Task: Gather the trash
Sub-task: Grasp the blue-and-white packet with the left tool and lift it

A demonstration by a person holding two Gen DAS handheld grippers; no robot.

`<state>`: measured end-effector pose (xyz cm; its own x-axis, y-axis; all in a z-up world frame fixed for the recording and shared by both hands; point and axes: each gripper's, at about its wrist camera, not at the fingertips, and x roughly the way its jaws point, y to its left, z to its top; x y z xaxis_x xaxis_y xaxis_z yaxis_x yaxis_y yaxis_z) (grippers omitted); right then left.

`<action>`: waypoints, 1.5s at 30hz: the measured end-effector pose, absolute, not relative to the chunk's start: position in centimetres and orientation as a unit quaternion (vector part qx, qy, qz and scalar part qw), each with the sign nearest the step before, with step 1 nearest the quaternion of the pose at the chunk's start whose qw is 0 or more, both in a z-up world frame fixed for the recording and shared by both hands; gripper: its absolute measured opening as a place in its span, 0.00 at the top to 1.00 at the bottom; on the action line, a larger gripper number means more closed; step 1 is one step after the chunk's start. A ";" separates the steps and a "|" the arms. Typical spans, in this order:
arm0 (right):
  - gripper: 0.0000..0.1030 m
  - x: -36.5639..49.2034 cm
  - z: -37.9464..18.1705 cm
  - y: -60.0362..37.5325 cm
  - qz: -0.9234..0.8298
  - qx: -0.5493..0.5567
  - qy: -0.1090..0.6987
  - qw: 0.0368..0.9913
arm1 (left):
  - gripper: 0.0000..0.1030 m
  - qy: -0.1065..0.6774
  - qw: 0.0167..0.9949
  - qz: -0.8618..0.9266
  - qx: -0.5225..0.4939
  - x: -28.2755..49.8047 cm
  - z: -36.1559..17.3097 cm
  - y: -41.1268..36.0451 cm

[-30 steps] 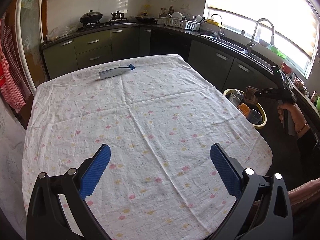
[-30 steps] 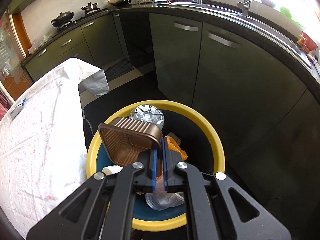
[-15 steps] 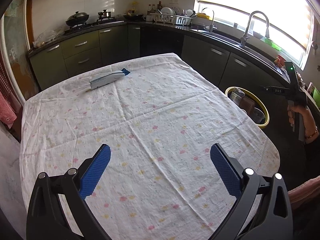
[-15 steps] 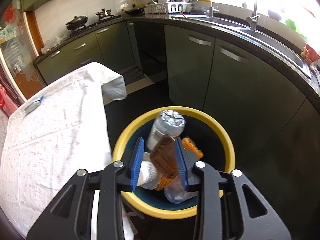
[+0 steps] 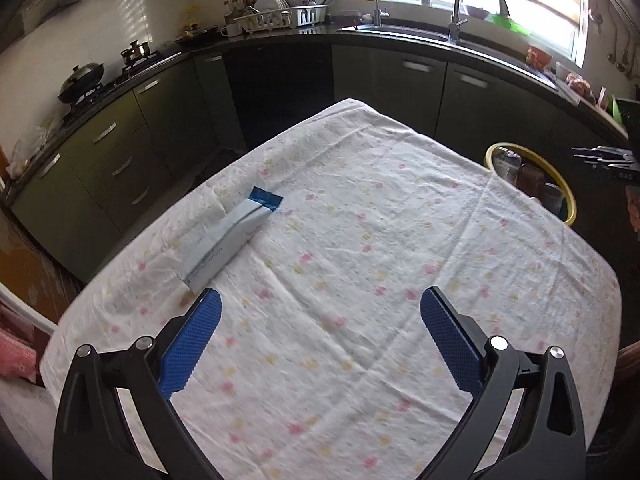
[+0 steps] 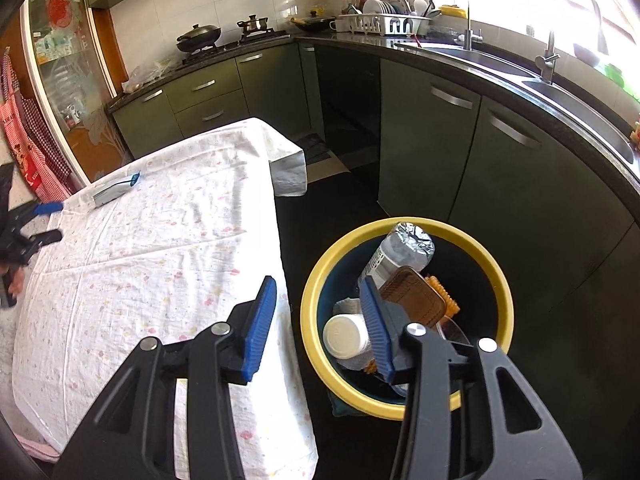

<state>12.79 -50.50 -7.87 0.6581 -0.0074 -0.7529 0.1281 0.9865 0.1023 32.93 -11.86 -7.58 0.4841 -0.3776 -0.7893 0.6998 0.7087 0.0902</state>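
My right gripper (image 6: 320, 316) is opening, empty, beside the bin (image 6: 406, 312); my left gripper (image 5: 318, 334) (jaws wide, empty) must next straddle the wrapper (image 5: 230, 240) at eleven o'clock

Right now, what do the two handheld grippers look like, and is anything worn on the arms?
Both the left gripper and the right gripper have matte black angular frames with silver round bolts at the joints. Each carries two flat fingers faced with textured bright blue pads. No cables show. A pinkish sleeve edge peeks in beside the left one.

Creased floral cotton tablecloth (image 5: 360, 240)
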 end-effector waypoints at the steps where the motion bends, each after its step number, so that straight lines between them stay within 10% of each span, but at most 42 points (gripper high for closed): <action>1: 0.59 12.7 -8.0 -50.4 -0.037 0.074 0.413 0.907 | 0.05 0.391 0.835 -0.320 0.218 33.9 -7.7 -12.1; 24: 0.59 16.4 -9.4 -49.7 -0.034 0.081 0.446 0.891 | 0.16 0.440 0.775 -0.368 0.265 44.4 -12.5 -13.4; 45: 0.59 16.9 -10.6 -49.0 -0.028 0.077 0.464 0.882 | 0.56 0.461 0.777 -0.365 0.225 44.0 -13.6 -12.3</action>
<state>16.95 -48.95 -10.60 0.5676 0.0220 -0.8230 0.1214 0.9865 0.1102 44.04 -12.35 -13.62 0.3079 -0.3599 -0.8807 0.7743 0.6326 0.0122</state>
